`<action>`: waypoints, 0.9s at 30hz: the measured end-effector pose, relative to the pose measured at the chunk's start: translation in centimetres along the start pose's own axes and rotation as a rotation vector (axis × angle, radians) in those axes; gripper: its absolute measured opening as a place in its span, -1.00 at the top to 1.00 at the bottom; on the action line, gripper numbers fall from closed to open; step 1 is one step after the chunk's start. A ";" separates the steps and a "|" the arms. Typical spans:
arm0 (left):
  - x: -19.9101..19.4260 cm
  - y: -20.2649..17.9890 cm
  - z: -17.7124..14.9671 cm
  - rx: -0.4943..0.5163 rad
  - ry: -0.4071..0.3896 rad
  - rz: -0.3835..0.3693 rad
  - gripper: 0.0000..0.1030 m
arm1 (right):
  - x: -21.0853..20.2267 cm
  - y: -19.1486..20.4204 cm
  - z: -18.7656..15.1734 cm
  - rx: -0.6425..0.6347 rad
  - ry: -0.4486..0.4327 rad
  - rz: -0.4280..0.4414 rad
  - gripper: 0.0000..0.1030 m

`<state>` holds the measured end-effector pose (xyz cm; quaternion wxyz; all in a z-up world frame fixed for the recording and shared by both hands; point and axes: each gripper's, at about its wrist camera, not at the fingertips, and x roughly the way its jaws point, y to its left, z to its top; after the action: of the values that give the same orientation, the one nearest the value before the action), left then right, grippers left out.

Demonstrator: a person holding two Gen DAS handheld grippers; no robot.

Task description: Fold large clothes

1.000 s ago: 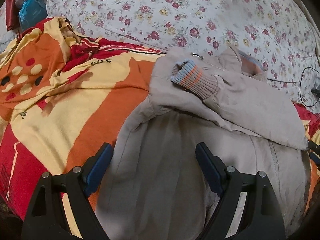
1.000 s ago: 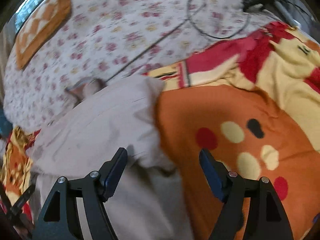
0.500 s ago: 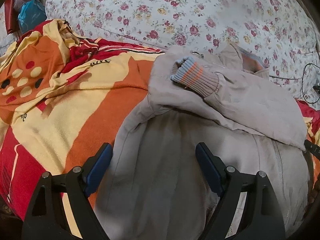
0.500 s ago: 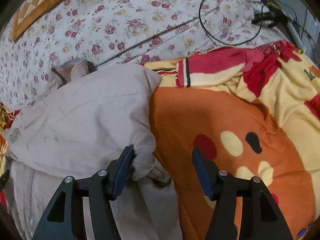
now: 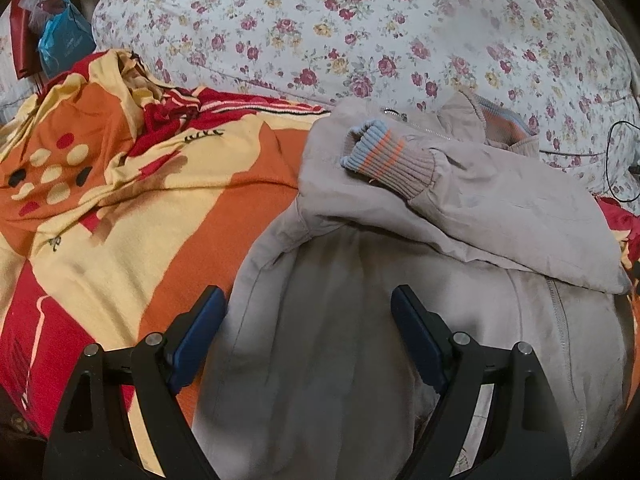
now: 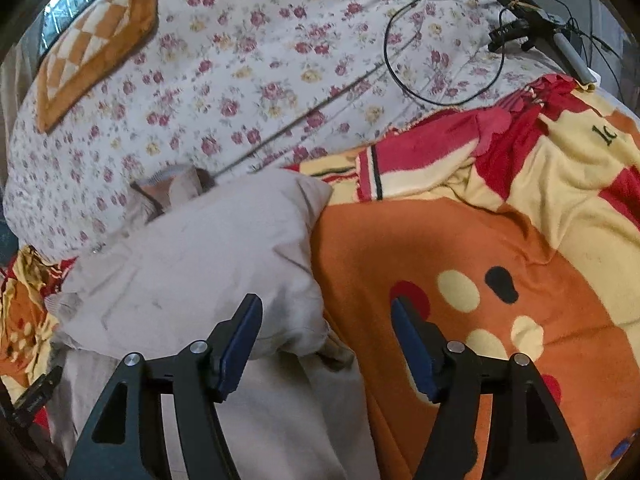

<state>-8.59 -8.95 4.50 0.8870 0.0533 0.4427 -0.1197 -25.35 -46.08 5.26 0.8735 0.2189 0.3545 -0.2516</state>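
A beige jacket lies on the bed with one sleeve folded across its chest; the ribbed cuff has blue and orange stripes. My left gripper hovers open over the jacket's lower body, with nothing between its fingers. In the right wrist view the jacket fills the left half. My right gripper straddles the jacket's folded right edge. Its jaws are opening, and the bunched fabric between them is not pressed by either pad.
An orange, yellow and red blanket lies under the jacket, over a floral sheet. A black cable loop and a black device sit at the far right. A blue bag hangs far left; a checkered cushion lies behind.
The right gripper's jaws narrowed around the jacket's folded edge, then widened again; its view shifted and steadied. The left gripper and the jacket's sleeve have stayed put.
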 end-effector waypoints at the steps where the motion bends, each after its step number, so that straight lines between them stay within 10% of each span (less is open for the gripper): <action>1: 0.0 -0.1 0.0 0.005 -0.002 0.003 -0.66 | -0.1 0.1 0.1 -0.006 -0.009 0.005 -0.33; 27: 0.1 -0.2 0.0 0.014 0.003 0.003 -0.66 | 0.9 0.8 -0.5 -0.063 0.024 -0.005 -0.40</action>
<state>-8.60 -9.16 4.43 0.8863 0.0606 0.4428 -0.1213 -24.57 -45.41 4.45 0.8750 0.1936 0.3733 -0.2398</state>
